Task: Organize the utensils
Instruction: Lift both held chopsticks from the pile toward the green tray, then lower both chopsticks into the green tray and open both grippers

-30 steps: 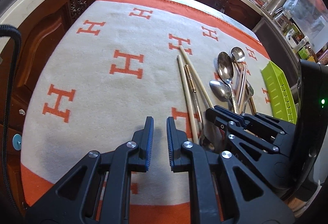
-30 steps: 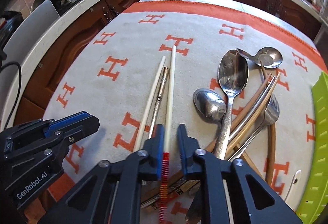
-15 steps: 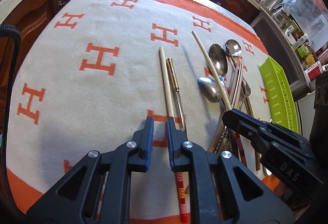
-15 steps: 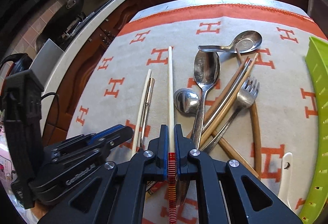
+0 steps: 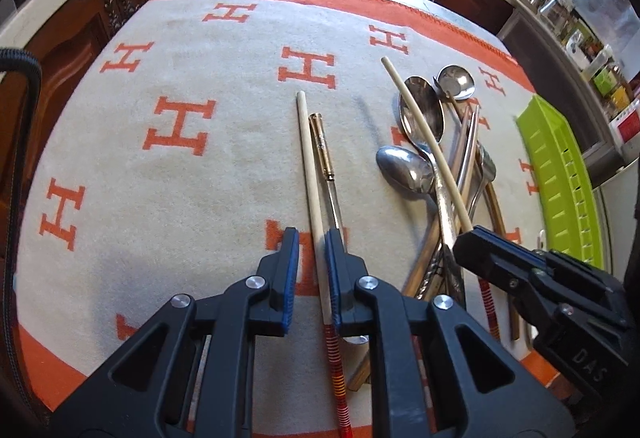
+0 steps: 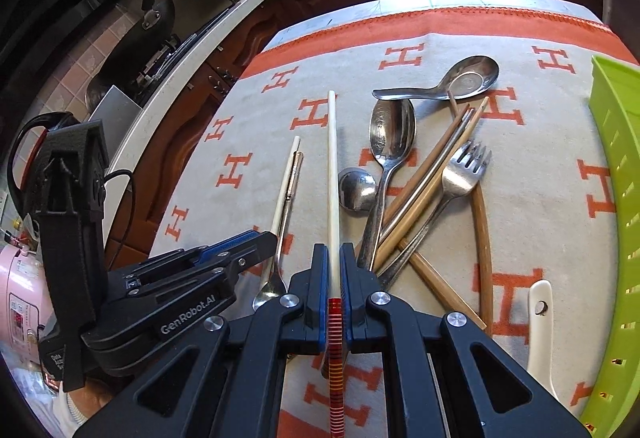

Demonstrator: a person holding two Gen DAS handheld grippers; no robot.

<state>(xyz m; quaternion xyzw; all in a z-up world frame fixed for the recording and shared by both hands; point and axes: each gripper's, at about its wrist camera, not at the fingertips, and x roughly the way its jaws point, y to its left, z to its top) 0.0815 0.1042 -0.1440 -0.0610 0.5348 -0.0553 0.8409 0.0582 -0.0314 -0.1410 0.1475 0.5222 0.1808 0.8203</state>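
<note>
Worktop cloth (image 5: 224, 165), cream with orange H marks.

Right tool (image 6: 331, 270): pads pressed on one cream chopstick (image 6: 332, 173), red-striped end at the camera, tip pointing away, raised over the cloth.

Left tool (image 5: 312, 262): pads a narrow gap apart; second cream chopstick (image 5: 308, 157) lies on the cloth between them, touching the right pad; long axis running away from the camera.

Beside it: one metal chopstick (image 5: 322, 141), parallel.

Heap: three metal spoons (image 6: 390, 141), one fork (image 6: 460, 173), several brown chopsticks (image 6: 428, 173), crossed.

Green tray (image 6: 616, 197), right edge.

Right view only: fork tines, white handle (image 6: 540, 322).
</note>
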